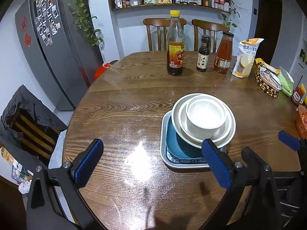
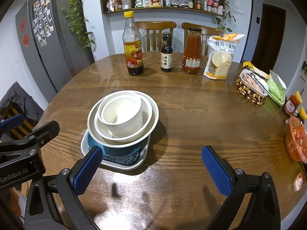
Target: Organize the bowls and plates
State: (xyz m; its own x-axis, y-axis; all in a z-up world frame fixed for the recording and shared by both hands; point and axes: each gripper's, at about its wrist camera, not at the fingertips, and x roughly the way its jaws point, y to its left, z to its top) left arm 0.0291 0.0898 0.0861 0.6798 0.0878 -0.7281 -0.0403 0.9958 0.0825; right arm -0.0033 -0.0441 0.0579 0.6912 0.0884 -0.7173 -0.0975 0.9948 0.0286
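A stack of dishes sits on the round wooden table [image 1: 124, 99] [image 2: 191, 111]. At the bottom is a white square plate [image 1: 164, 159] [image 2: 85, 149], then a blue patterned plate [image 1: 176, 149] [image 2: 122, 160]. On these rest nested white bowls, the smallest bowl [image 1: 206, 117] [image 2: 122, 115] on top. My left gripper [image 1: 153, 161] is open, its right finger just in front of the stack. My right gripper [image 2: 151, 166] is open too, with its left finger by the stack's near edge. Neither holds anything.
At the table's far side stand a vinegar bottle [image 1: 175, 44] [image 2: 133, 46], a small dark sauce bottle [image 1: 203, 54] [image 2: 166, 52], a red sauce jar [image 1: 224, 53] [image 2: 192, 51] and a flour bag [image 1: 246, 57] [image 2: 220, 57]. A beaded basket [image 2: 251, 90] and jars line the right edge.
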